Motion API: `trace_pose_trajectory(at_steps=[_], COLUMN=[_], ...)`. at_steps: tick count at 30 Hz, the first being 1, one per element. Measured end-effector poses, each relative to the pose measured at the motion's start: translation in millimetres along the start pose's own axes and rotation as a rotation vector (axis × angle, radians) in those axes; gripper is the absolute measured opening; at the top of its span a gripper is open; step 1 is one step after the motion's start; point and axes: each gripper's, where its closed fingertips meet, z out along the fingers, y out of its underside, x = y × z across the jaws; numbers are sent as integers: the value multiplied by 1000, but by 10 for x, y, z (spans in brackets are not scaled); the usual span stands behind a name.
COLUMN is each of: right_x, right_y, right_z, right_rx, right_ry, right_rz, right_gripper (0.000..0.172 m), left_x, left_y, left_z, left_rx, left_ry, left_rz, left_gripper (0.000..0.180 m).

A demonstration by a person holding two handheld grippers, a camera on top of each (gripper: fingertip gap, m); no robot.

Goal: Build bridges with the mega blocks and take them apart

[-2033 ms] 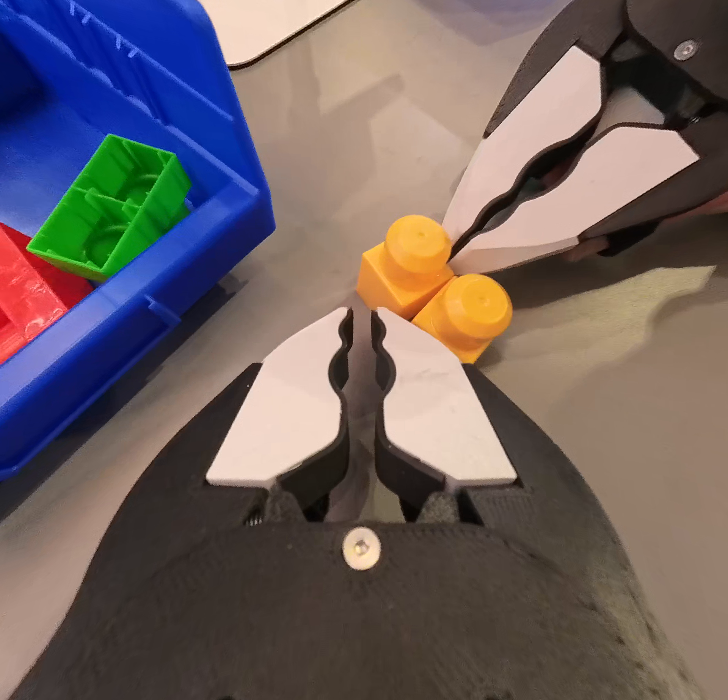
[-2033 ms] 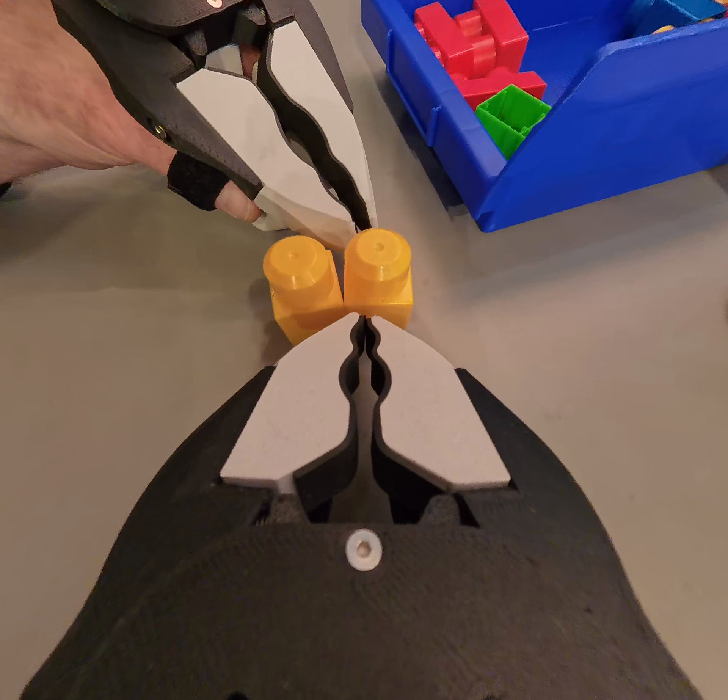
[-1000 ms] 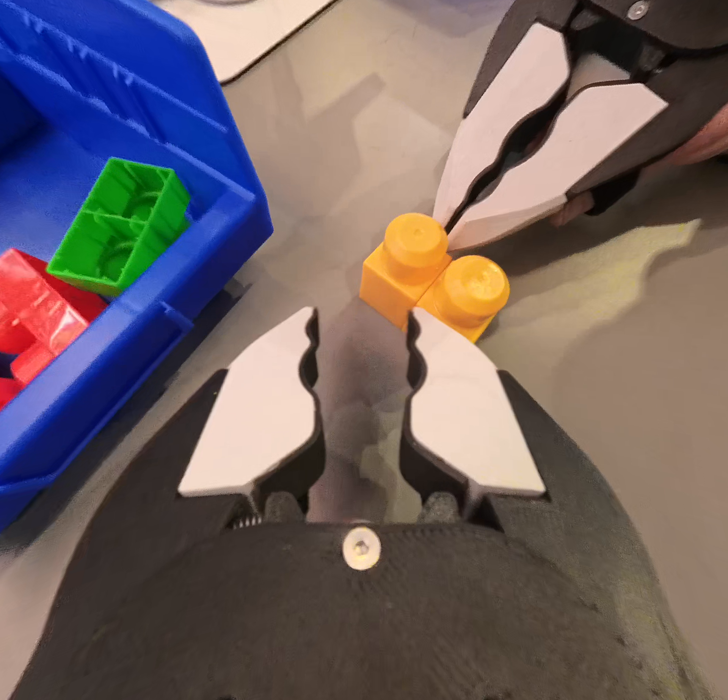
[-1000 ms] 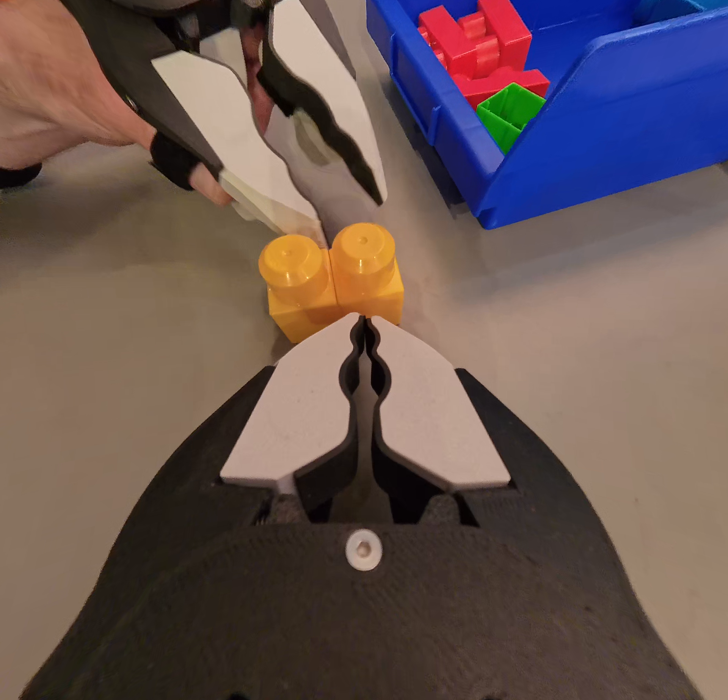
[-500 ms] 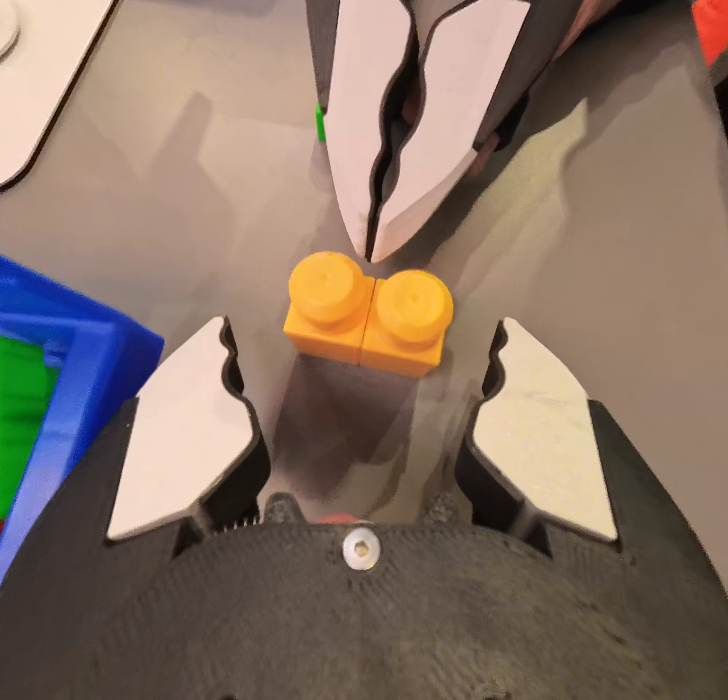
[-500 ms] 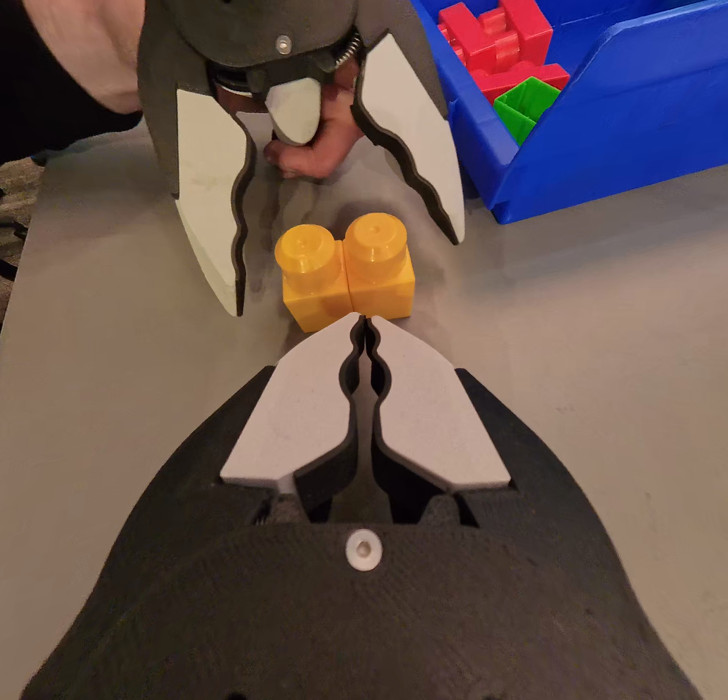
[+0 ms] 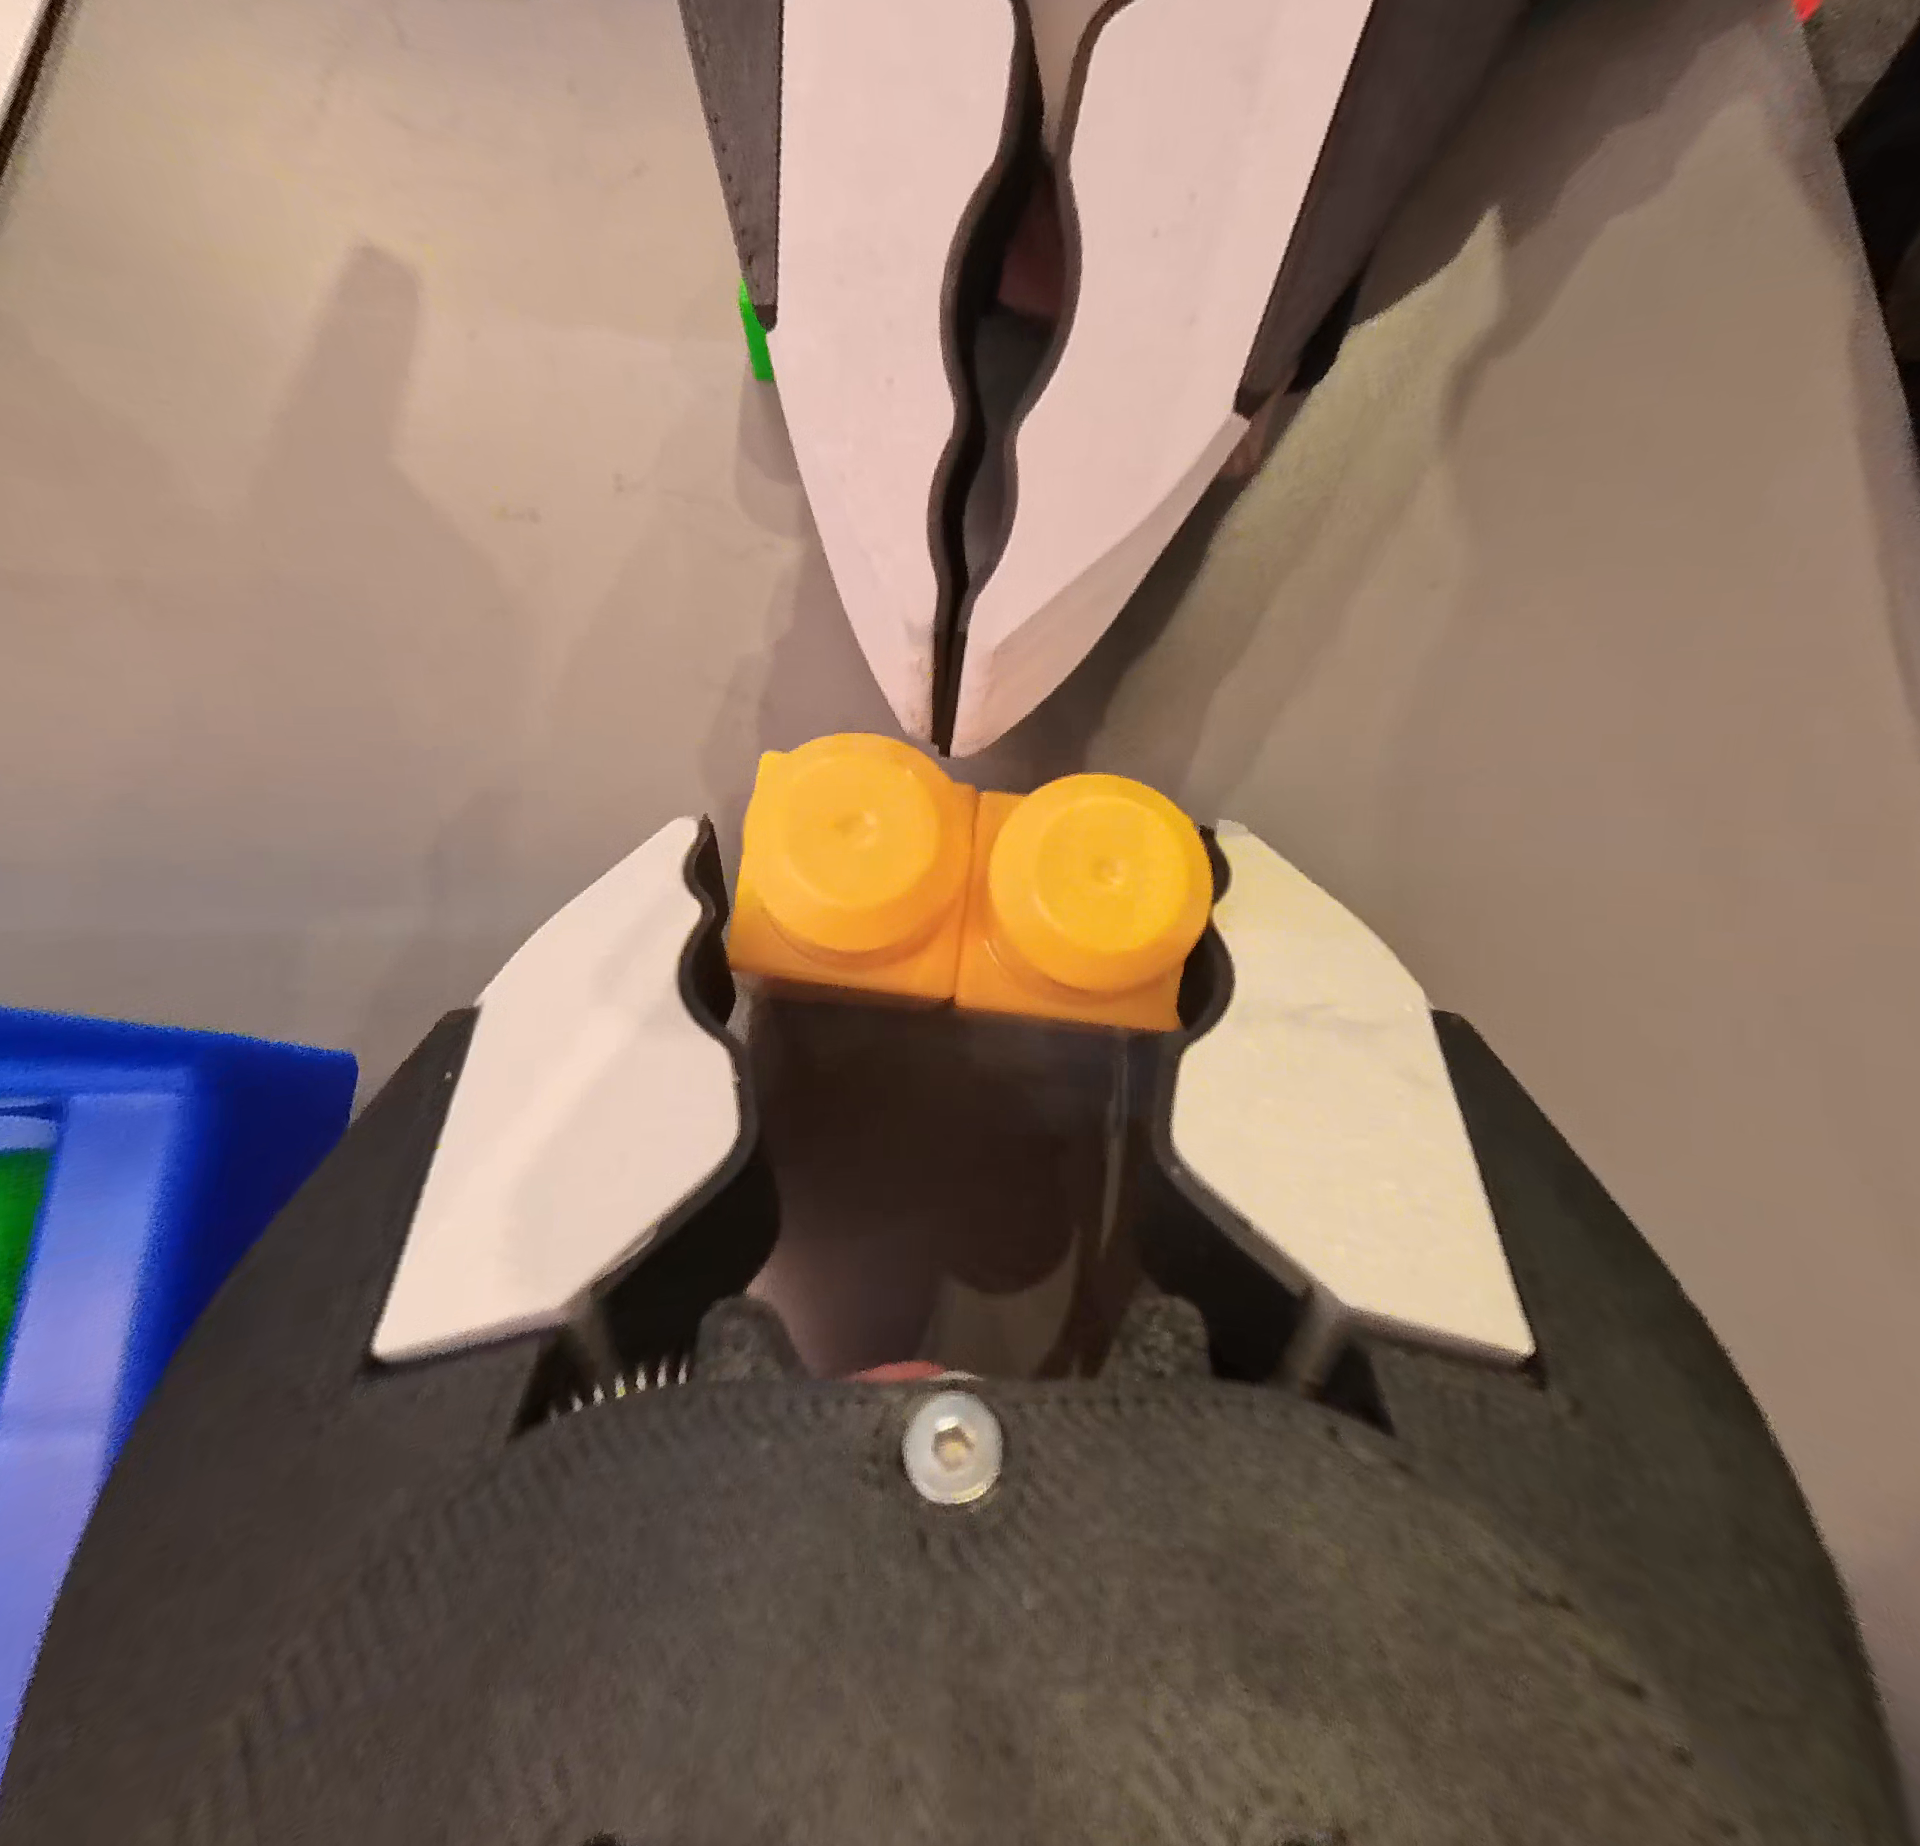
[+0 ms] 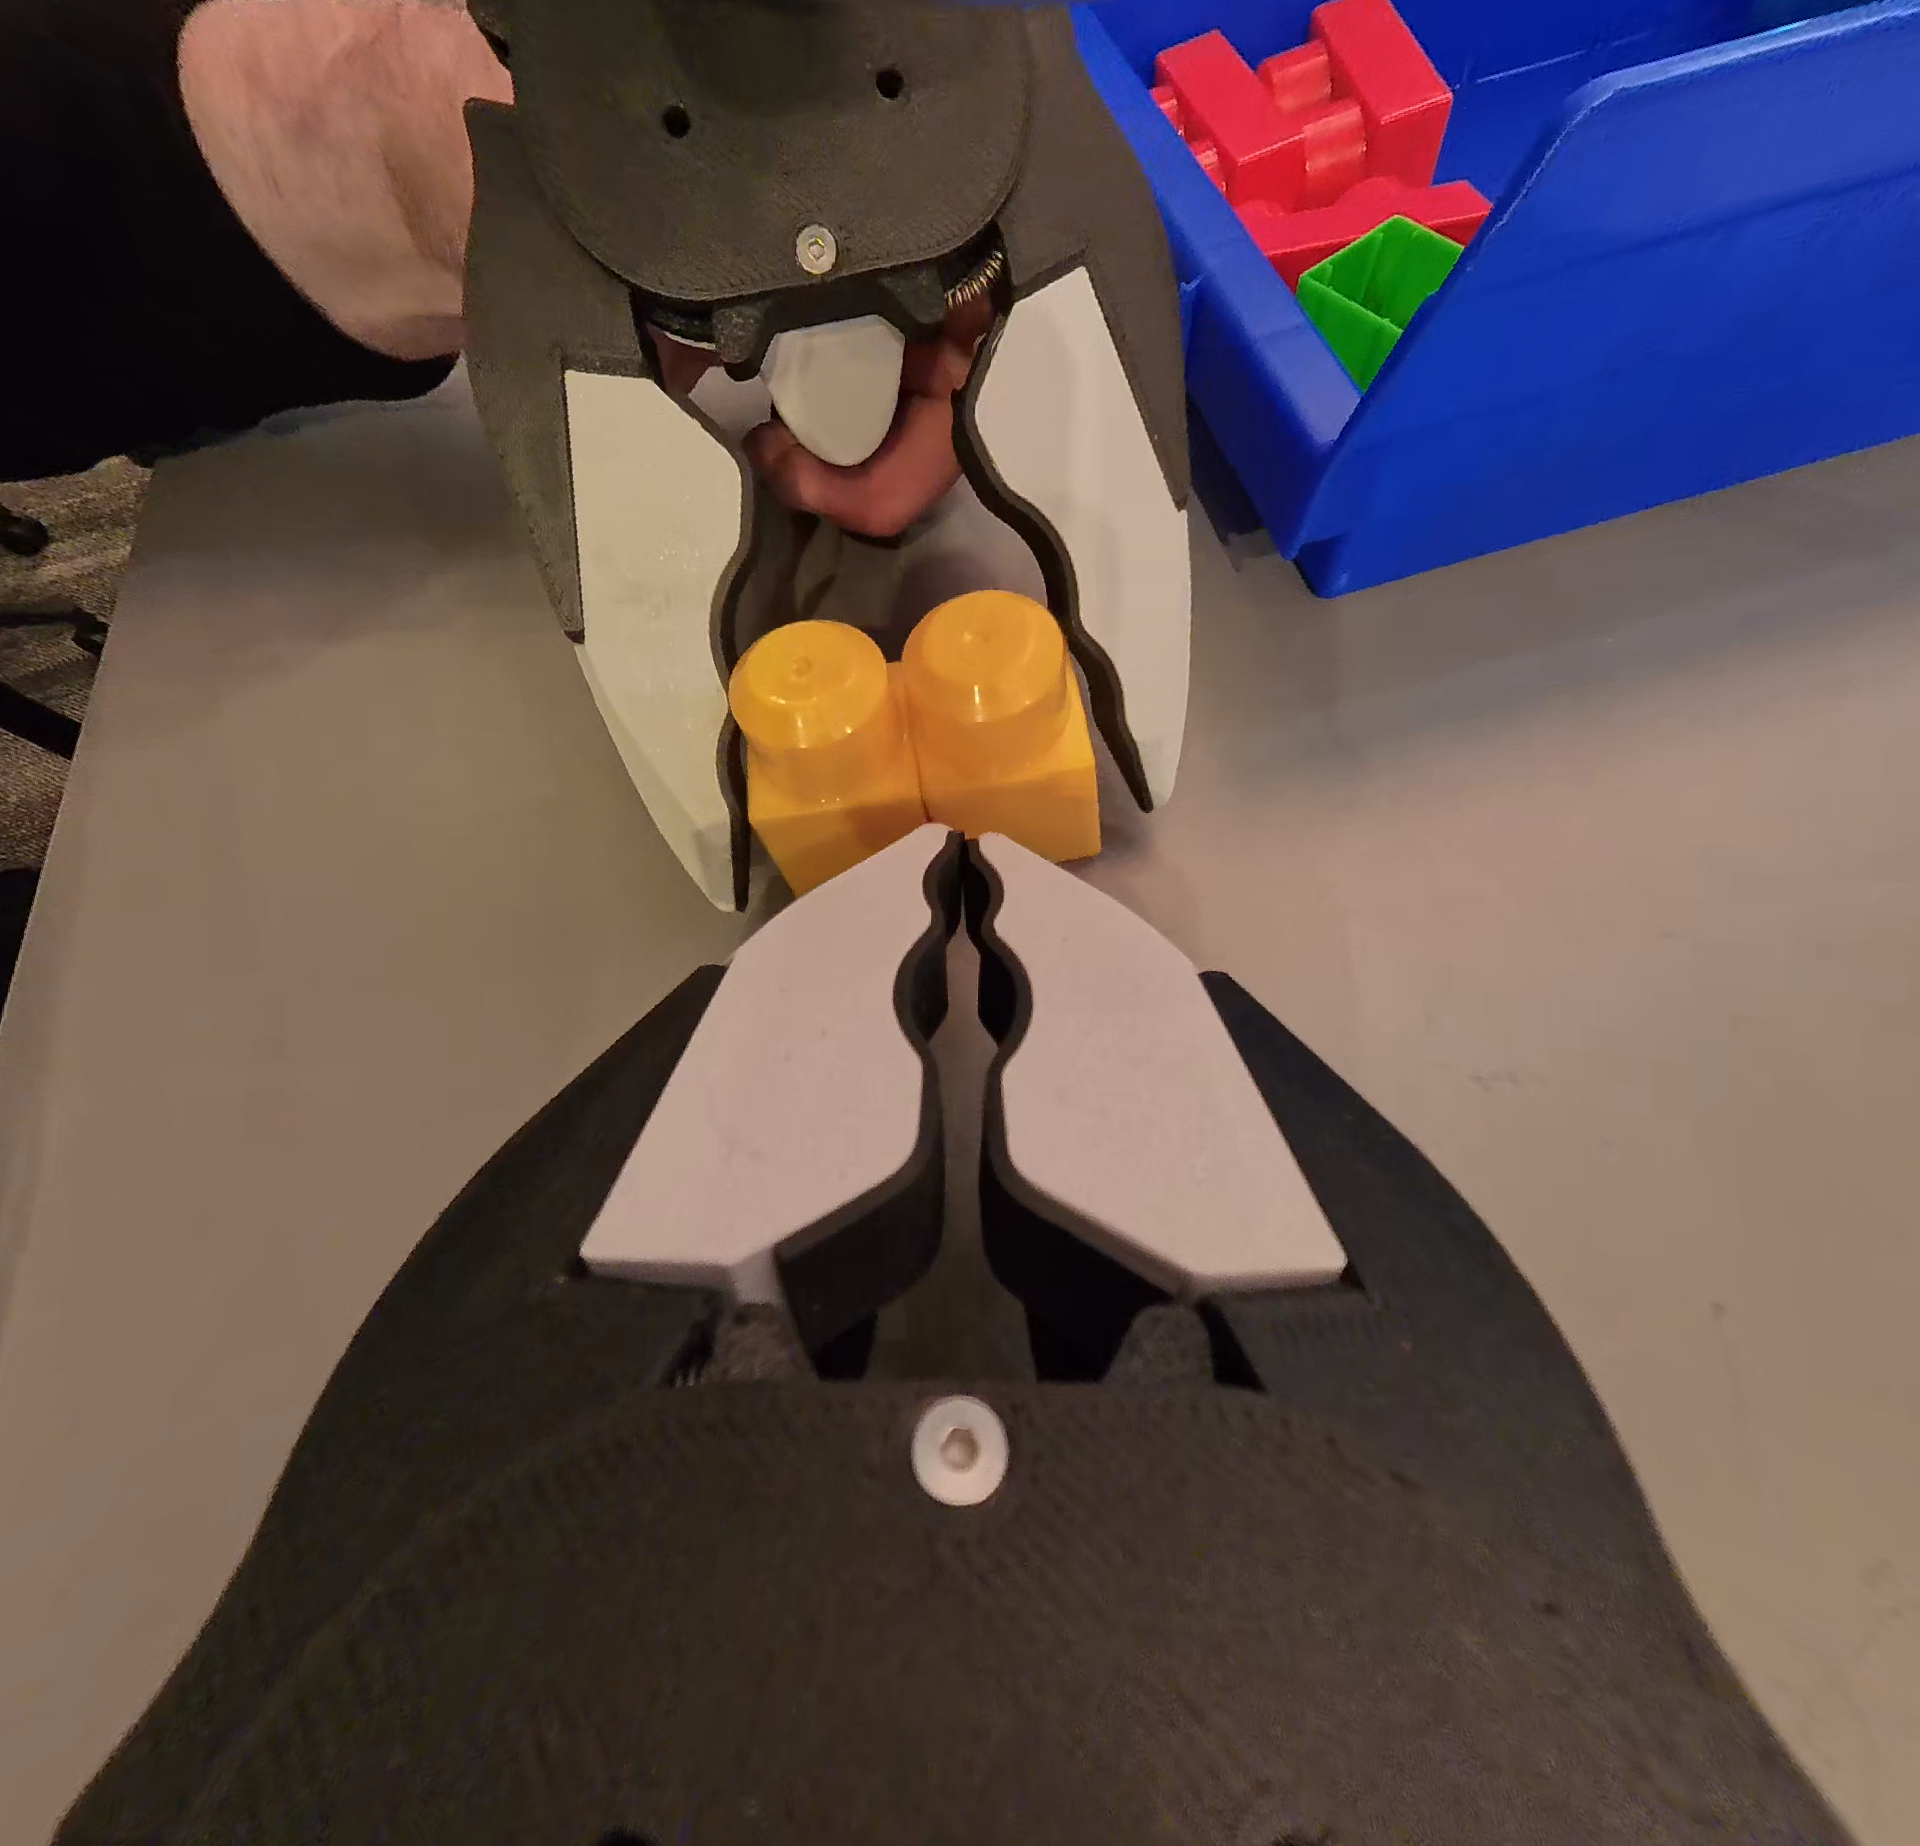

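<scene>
Left tool [image 7: 961,903] was wide open short of the 2 orange blocks [image 7: 966,908] 0.5 s ago; now its fingers flank the pair on the counter [image 8: 1507,965], small gaps at the pads. Right tool [image 8: 961,840] stays closed, tips at the blocks' seam

— What moved?
— The left claw [image 7: 961,923] swung round from beside the two orange blocks [image 7: 966,903], spread wide and came in around the pair.
— Pressing them?
— Its right finger [image 7: 1320,965] touches; at the left a slit shows.
</scene>
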Motion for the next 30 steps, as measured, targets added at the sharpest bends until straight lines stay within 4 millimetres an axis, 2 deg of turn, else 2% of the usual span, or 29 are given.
trace_pose_trajectory(at_steps=[1, 7, 15, 18, 25, 30], right_x=[-1, 9, -21, -1, 96, -17], right_y=[-2, 1, 51, 50, 77, 85], right_z=[-3, -23, -24, -34, -37, 56], right_rx=[2, 7, -23, -21, -39, -73], right_ry=[-1, -4, -19, -21, 30, 27], right_rz=[1, 15, 6, 25, 41, -34], right_gripper=[0, 0, 0, 0, 0, 0], left_x=[-16, -32, 40, 35, 50, 43], left_y=[-38, -70, 25, 83, 106, 86], left_z=[-13, -38, 3, 0, -15, -3], left_rx=[25, 54, -16, -45, -47, -42], left_ry=[-9, -7, 31, 17, 26, 30], left_rz=[-4, -27, -21, -25, -26, -30], left_gripper=[84, 80, 83, 95, 89, 85])
